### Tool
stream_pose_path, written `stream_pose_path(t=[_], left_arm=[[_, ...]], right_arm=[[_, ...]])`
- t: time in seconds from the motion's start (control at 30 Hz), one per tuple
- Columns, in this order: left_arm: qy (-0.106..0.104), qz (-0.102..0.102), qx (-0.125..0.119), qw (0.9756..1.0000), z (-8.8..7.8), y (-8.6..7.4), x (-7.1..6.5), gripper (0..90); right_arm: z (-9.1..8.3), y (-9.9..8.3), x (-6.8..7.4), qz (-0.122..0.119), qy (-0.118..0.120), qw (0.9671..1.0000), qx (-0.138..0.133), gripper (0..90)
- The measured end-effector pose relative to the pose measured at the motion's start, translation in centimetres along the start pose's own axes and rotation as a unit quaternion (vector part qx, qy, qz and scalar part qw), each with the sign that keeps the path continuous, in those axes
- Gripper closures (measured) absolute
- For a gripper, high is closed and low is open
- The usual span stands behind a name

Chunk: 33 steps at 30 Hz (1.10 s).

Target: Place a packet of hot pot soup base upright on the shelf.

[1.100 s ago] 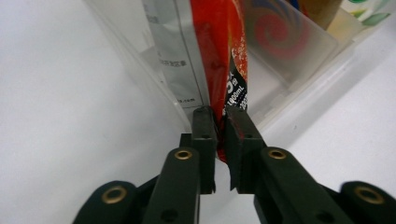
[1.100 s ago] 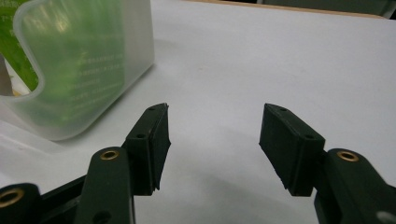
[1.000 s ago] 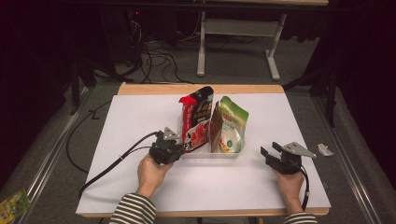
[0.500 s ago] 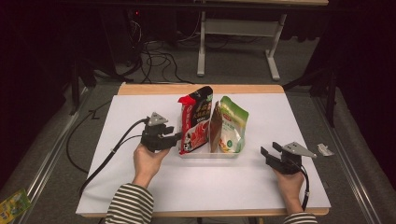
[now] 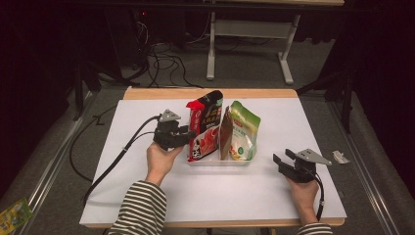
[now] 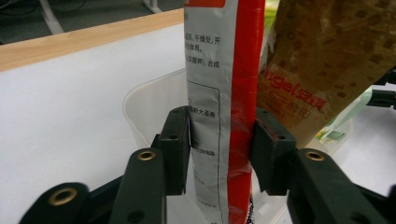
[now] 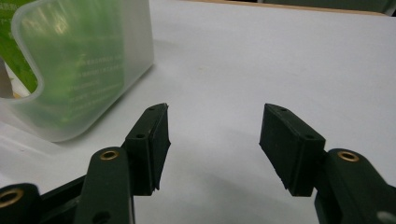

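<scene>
A clear plastic bin (image 5: 220, 162) in the middle of the white table holds a red-and-black pouch (image 5: 203, 127) and a green pouch (image 5: 243, 133), both upright. My left gripper (image 5: 188, 138) is at the bin's left end. In the left gripper view its jaws have just been closing and its pads press both sides of the red pouch's edge (image 6: 219, 116). A brown-printed pouch face (image 6: 317, 70) stands right behind. My right gripper (image 5: 281, 159) rests low on the table to the right of the bin, jaws apart with nothing between them (image 7: 212, 140), and the bin's corner (image 7: 93, 70) lies ahead to its left.
A small silver scrap (image 5: 340, 157) lies near the table's right edge. A green packet (image 5: 12, 215) lies on the floor at the lower left. The left gripper's cable (image 5: 112, 159) trails across the table's left part. Cables and a table frame stand beyond the far edge.
The left hand rose and moved farther from the person, from the bin's near left corner to the red pouch's edge. Its jaws now sit on that pouch. The right hand stayed put.
</scene>
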State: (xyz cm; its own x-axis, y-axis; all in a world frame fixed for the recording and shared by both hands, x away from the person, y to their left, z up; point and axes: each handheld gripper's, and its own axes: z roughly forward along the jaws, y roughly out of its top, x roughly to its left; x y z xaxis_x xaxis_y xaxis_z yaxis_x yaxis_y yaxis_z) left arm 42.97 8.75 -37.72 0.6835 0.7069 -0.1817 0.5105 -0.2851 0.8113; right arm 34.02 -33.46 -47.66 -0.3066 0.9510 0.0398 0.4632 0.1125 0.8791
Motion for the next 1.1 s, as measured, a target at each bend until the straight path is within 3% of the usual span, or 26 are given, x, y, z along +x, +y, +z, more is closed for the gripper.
stream_pose_path(t=[0.13, 0.4, 0.7, 0.93, 1.1], left_arm=[[0.004, 0.001, 0.005, 1.0000, -0.2, -0.1, -0.1, 66.4], [0.027, 0.027, 0.005, 0.9993, -0.7, -1.1, -1.4, 68.2], [0.036, 0.025, 0.008, 0.9990, -0.8, -2.3, -1.7, 69.2], [0.044, 0.029, 0.025, 0.9983, -0.9, -3.4, -2.1, 69.4], [0.043, 0.027, 0.013, 0.9986, -0.9, -3.7, -2.2, 68.1]], right_arm=[[0.0, 0.0, 0.1, -0.001, -0.001, 1.0000, 0.002, 42.5], [0.0, 0.0, 0.1, -0.004, -0.001, 1.0000, 0.002, 42.4], [0.0, 0.0, 0.1, -0.006, -0.002, 1.0000, 0.001, 42.5], [0.0, 0.0, 0.1, -0.006, -0.002, 1.0000, 0.001, 42.4], [0.0, 0.0, 0.1, -0.007, -0.001, 1.0000, 0.001, 42.3]])
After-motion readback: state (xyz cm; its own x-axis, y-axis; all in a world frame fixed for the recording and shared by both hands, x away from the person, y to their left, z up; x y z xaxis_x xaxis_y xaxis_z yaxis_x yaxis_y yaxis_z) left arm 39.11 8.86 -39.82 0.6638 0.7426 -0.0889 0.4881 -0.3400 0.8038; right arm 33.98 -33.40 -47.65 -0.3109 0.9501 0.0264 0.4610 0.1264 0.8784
